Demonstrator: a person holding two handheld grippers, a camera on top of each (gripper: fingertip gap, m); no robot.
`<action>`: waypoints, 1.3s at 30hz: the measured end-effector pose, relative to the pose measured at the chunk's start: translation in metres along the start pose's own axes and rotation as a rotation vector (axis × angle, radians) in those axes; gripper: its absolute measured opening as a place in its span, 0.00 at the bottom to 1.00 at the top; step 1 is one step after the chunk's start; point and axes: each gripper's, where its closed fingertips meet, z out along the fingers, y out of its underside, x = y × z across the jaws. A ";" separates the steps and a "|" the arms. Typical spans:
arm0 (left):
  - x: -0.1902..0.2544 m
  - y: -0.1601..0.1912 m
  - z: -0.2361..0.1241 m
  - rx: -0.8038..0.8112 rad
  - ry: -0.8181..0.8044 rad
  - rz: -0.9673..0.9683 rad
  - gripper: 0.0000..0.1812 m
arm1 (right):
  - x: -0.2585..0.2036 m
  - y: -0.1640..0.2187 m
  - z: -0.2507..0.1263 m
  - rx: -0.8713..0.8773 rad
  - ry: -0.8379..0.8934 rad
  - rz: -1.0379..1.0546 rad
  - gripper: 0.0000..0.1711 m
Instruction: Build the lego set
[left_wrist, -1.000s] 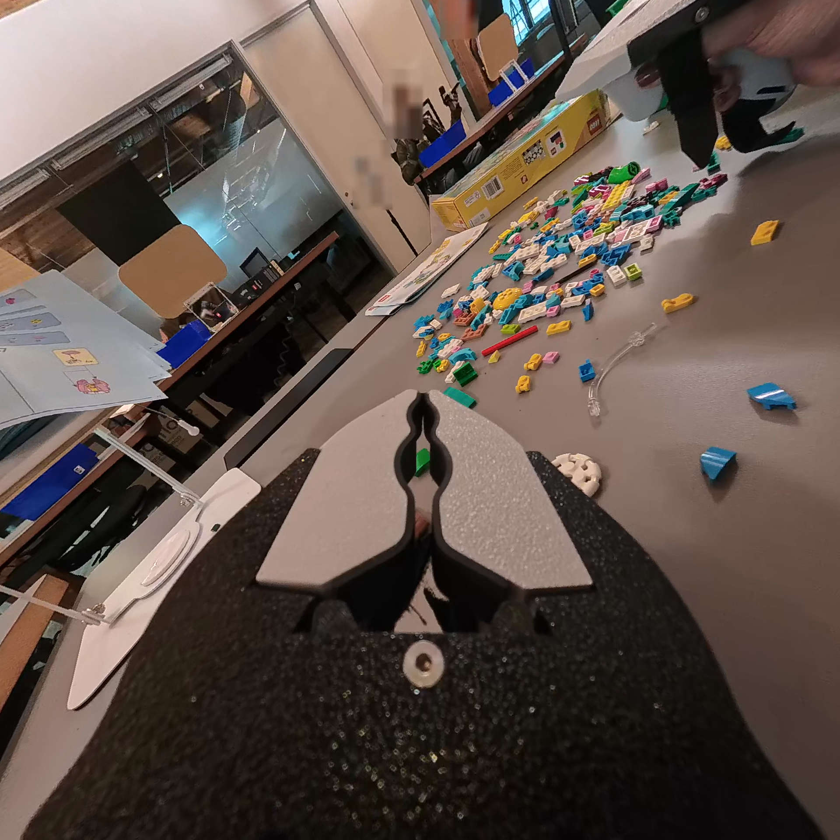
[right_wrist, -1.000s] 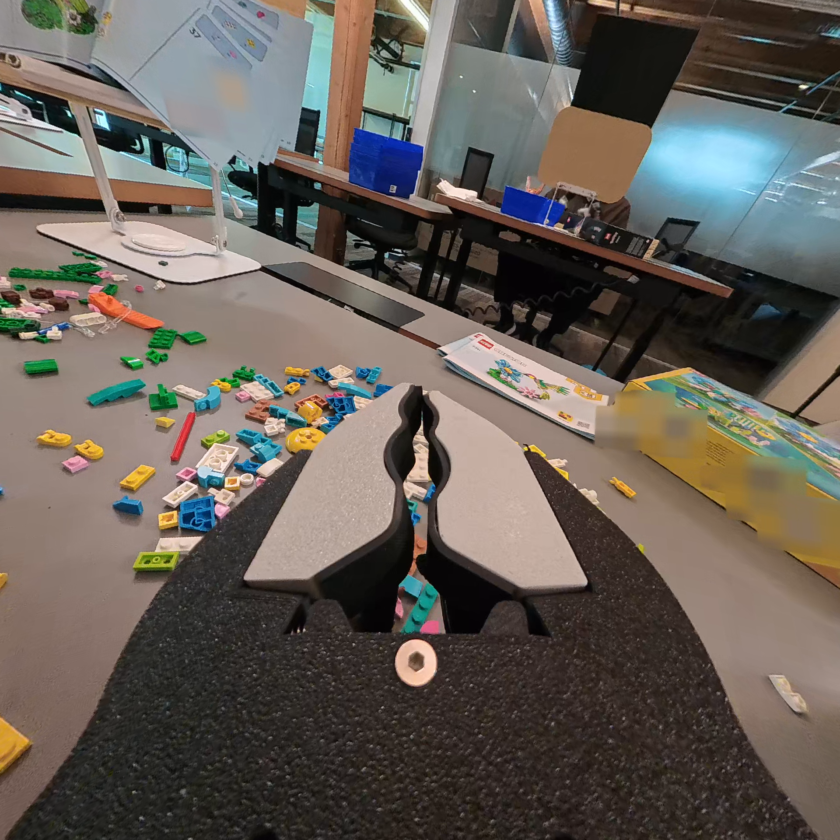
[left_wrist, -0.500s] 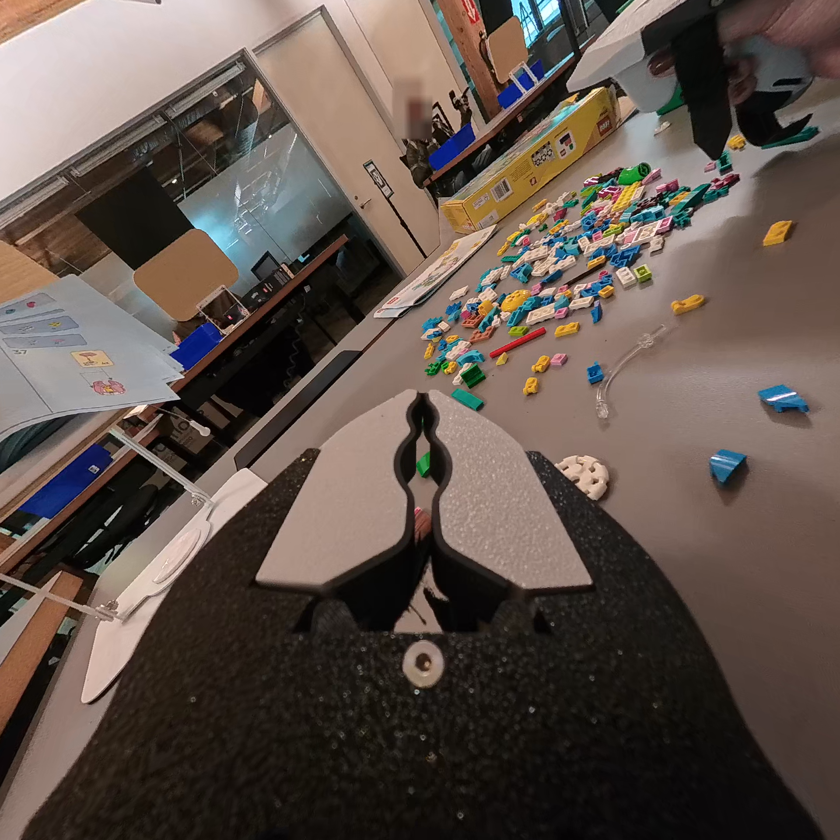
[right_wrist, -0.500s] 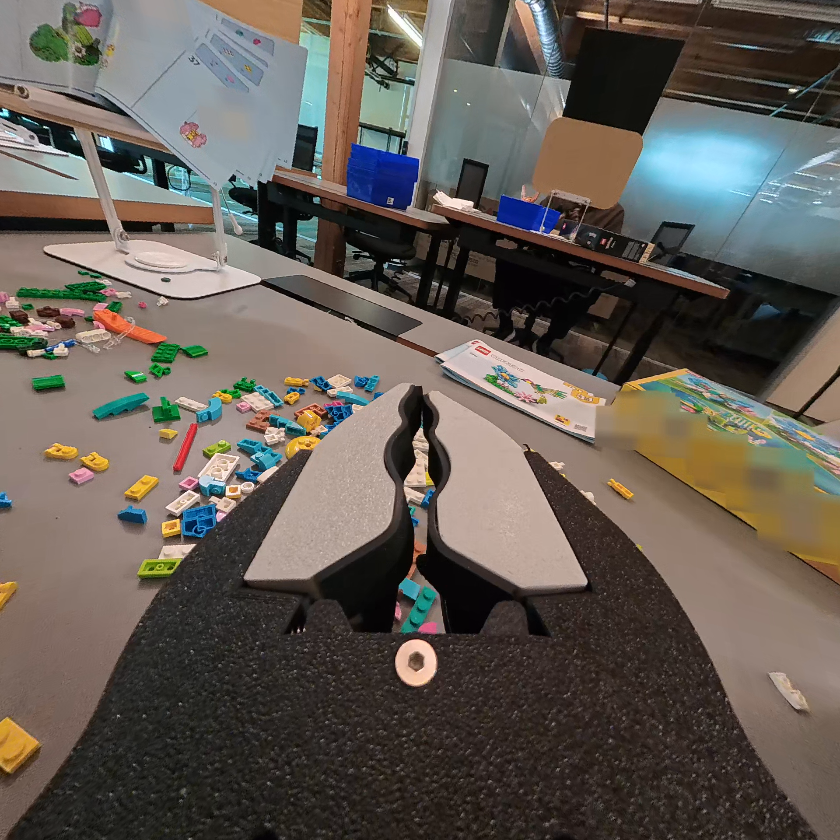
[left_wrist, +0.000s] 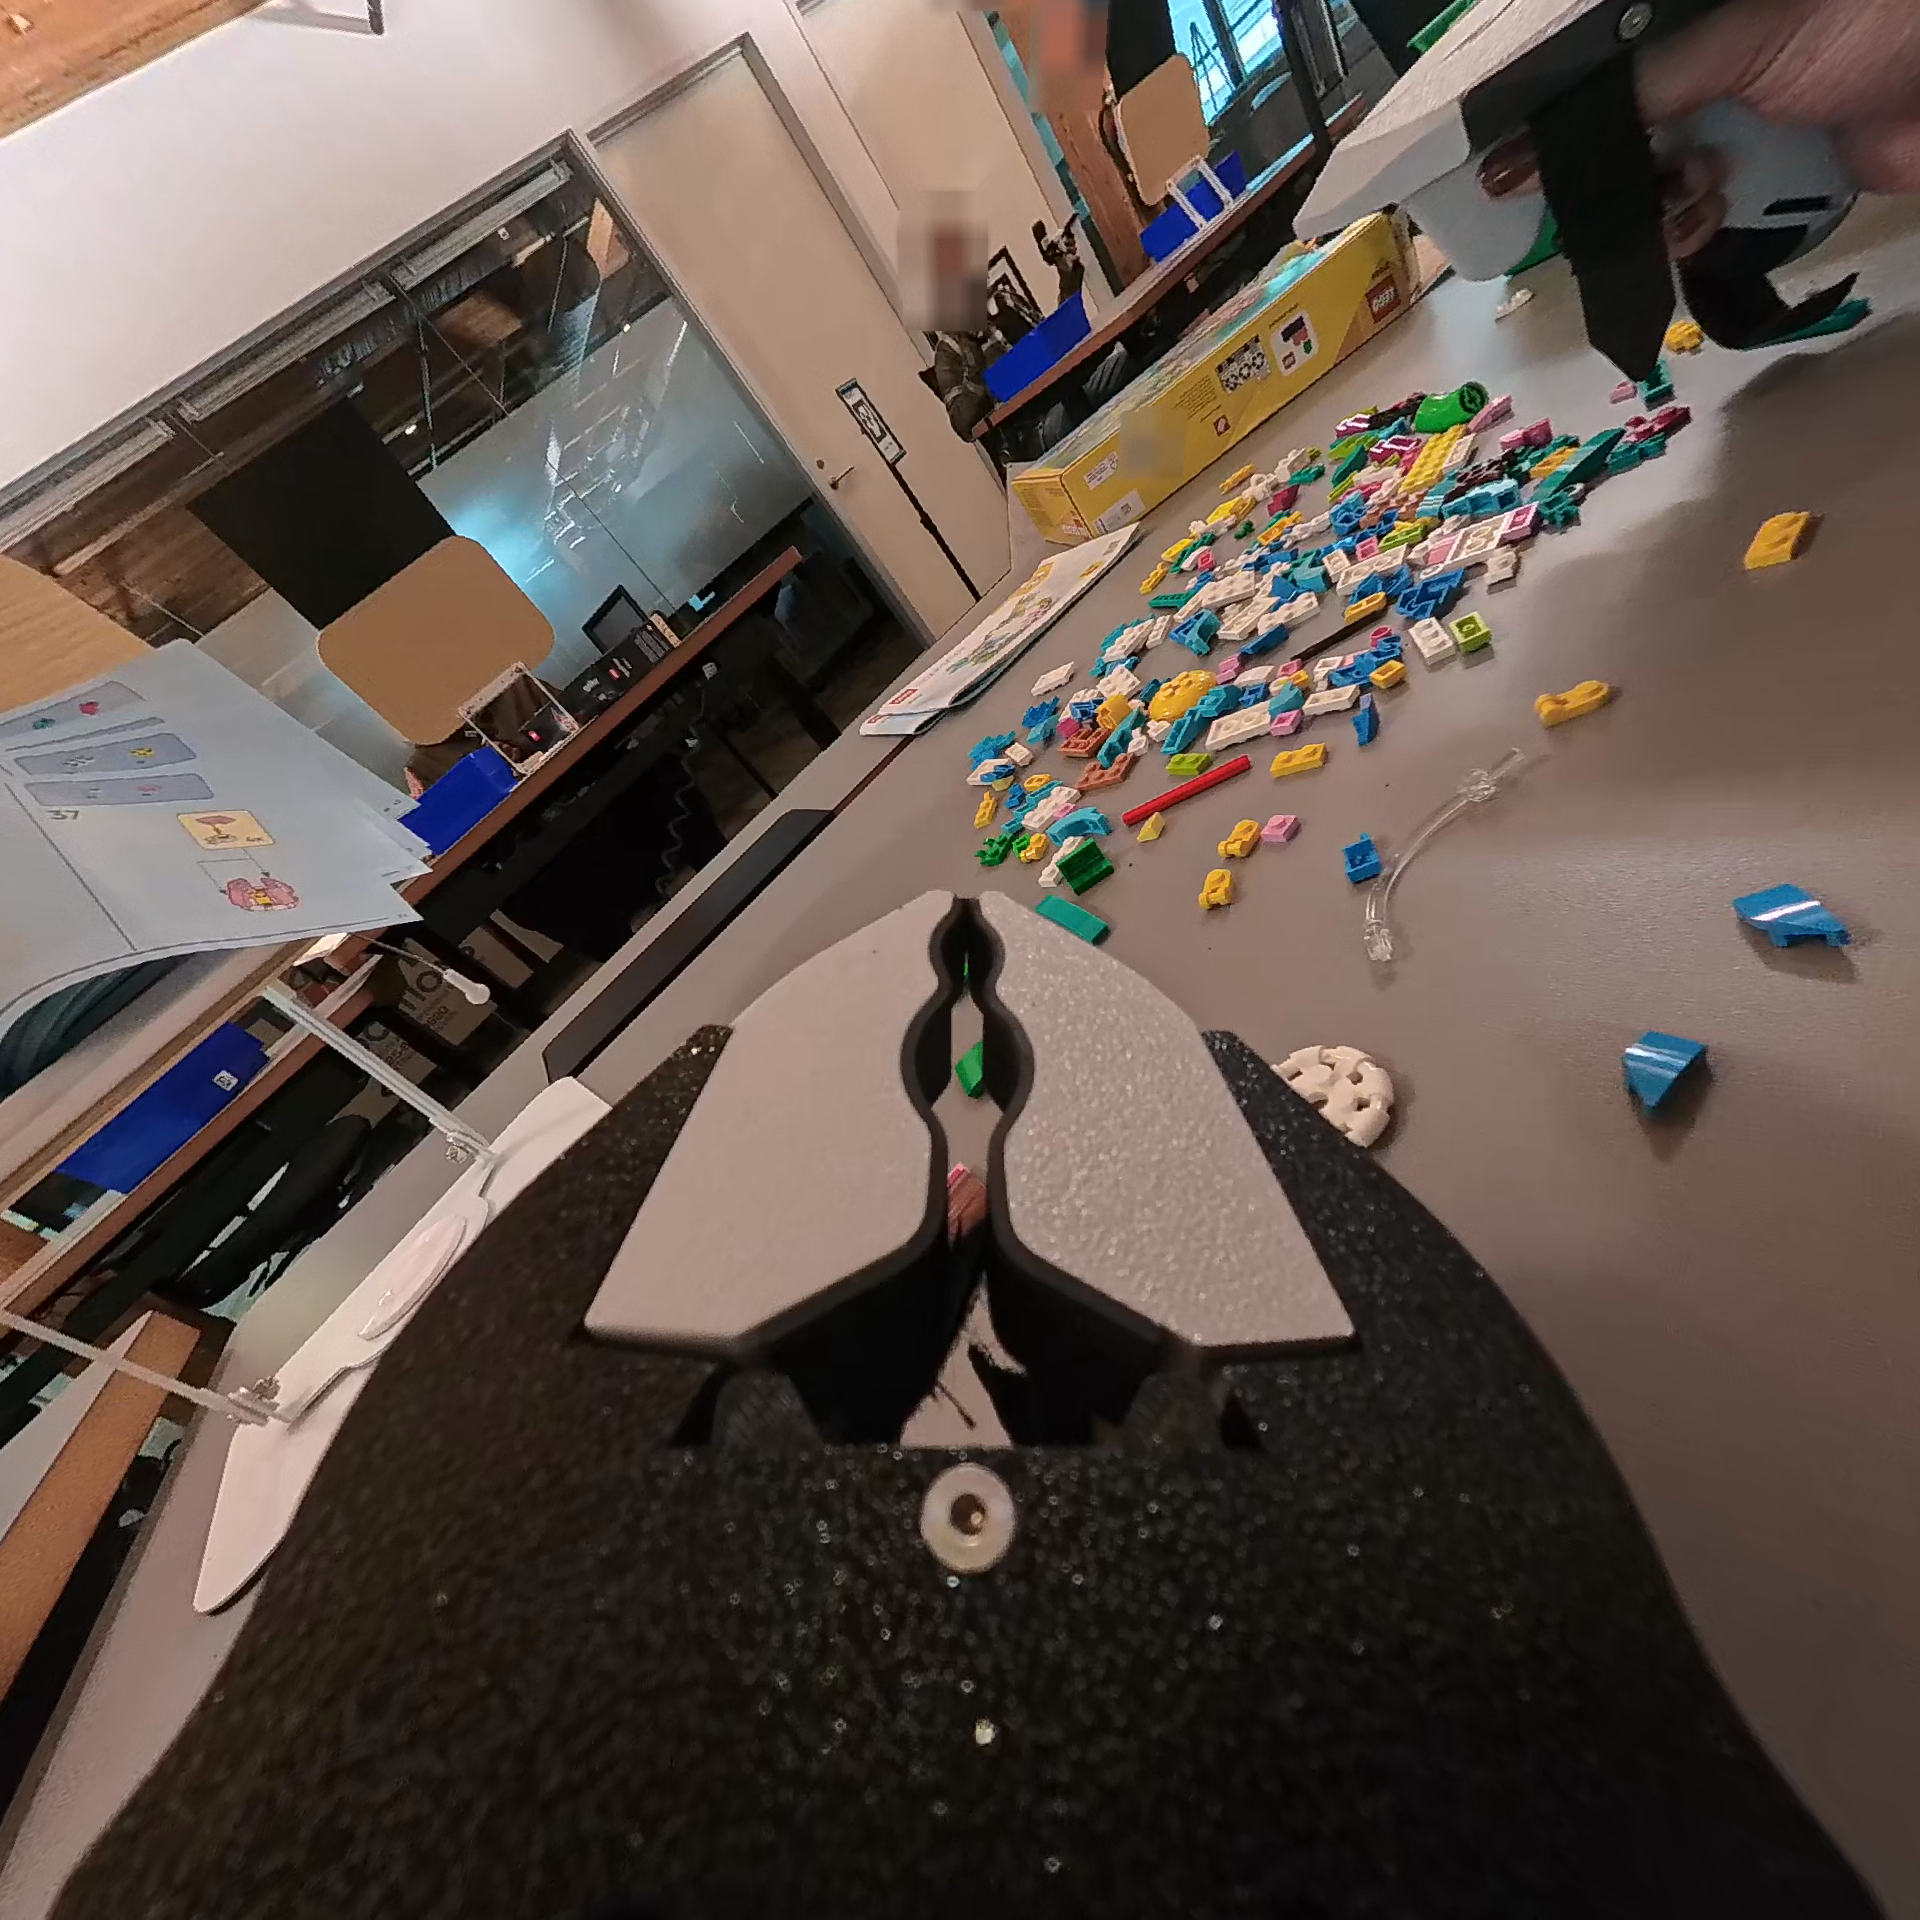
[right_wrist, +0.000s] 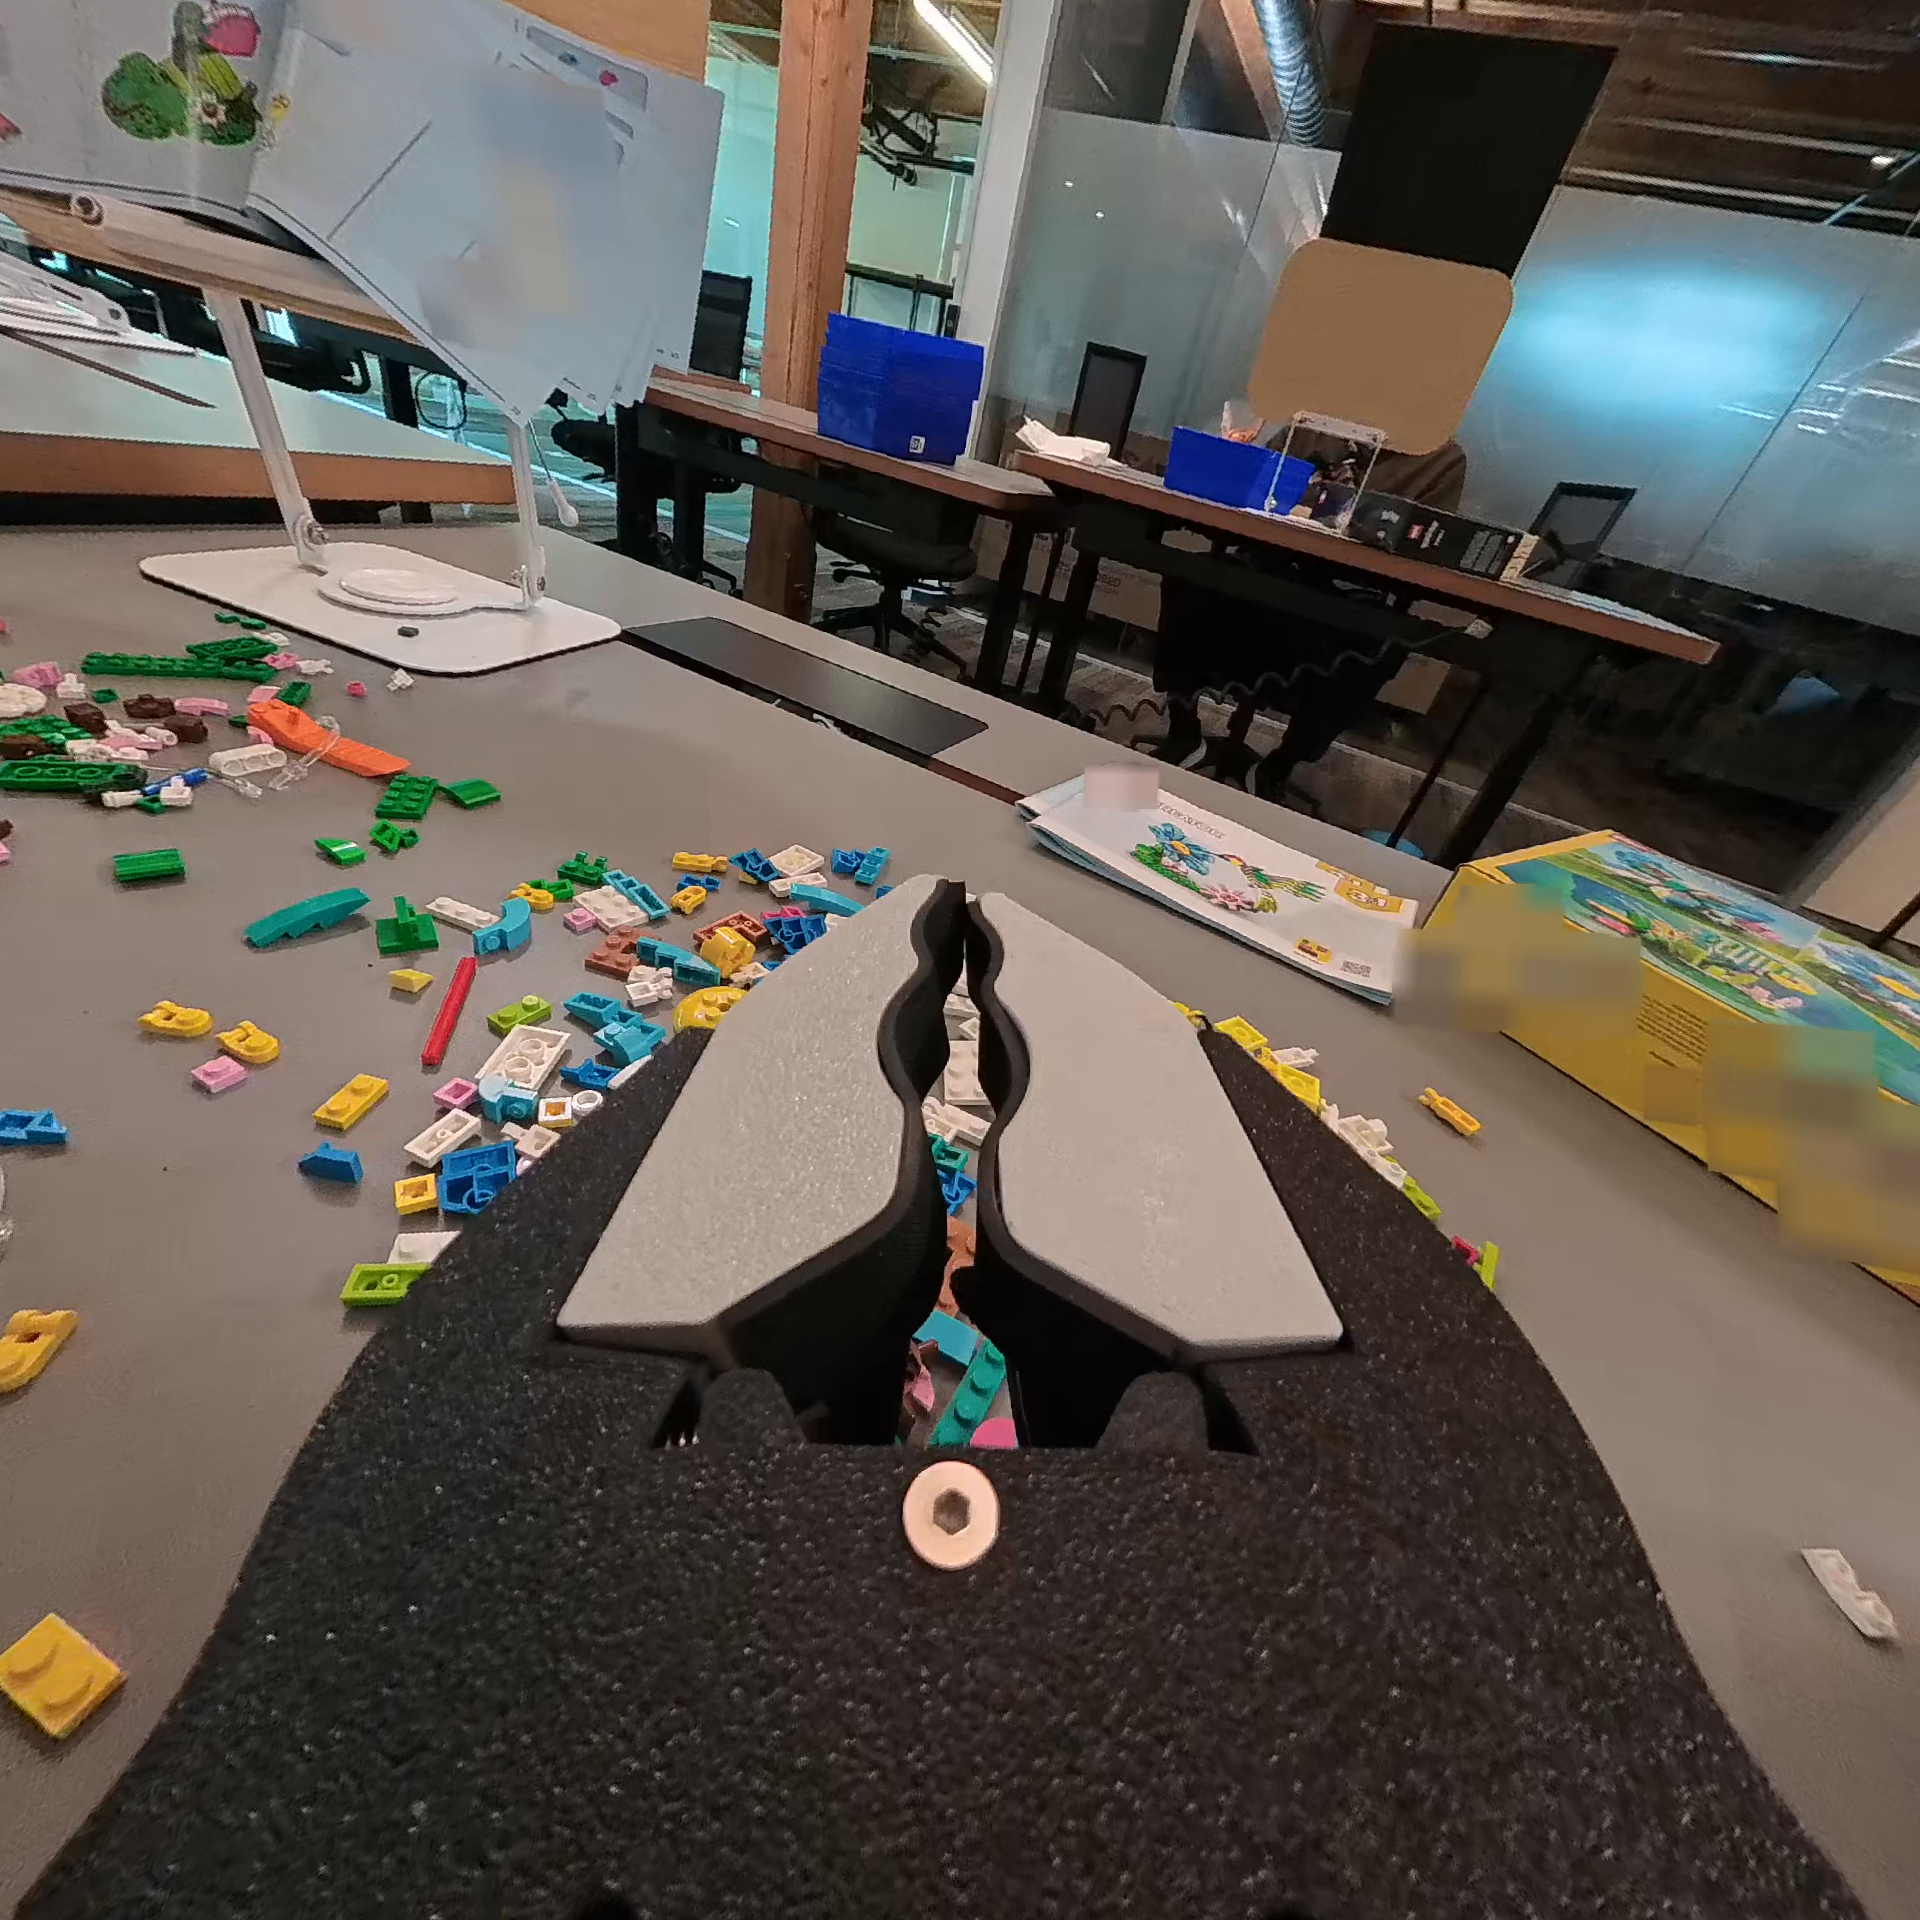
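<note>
Many small Lego pieces (right_wrist: 623, 987) in several colours lie spread on the grey table (right_wrist: 675, 769); they also show in the left wrist view (left_wrist: 1299, 644). My right gripper (right_wrist: 961, 904) is shut and hovers over this spread, pieces showing through its gap. It also shows at the top right of the left wrist view (left_wrist: 1621, 260), held by a hand. My left gripper (left_wrist: 966, 906) is shut above the table's left part. A small green piece (left_wrist: 971, 1068) shows through its gap; I cannot tell whether it is held.
An open instruction booklet (right_wrist: 436, 208) rests on a white stand (right_wrist: 374, 613) at the back left. A second booklet (right_wrist: 1226, 883) and the yellow set box (right_wrist: 1683, 997) lie at the right. Green, brown and orange pieces (right_wrist: 156, 727) lie at far left. A white round piece (left_wrist: 1335, 1086) lies beside my left gripper. My right fingertips sit around 30 cm from my left ones.
Both grippers stay shut. The left wrist view has tilted a little, and the right gripper in it has shifted slightly up and right. The pieces have not moved.
</note>
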 end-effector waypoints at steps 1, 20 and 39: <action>0.000 0.000 0.000 -0.001 0.001 0.001 0.00 | 0.000 0.000 0.000 -0.001 0.000 0.000 0.00; 0.001 0.001 0.001 -0.006 0.008 0.002 0.00 | 0.012 0.003 -0.002 -0.021 0.066 -0.005 0.00; 0.002 0.001 0.001 -0.007 0.011 0.006 0.00 | 0.020 0.004 -0.004 -0.008 0.099 0.044 0.00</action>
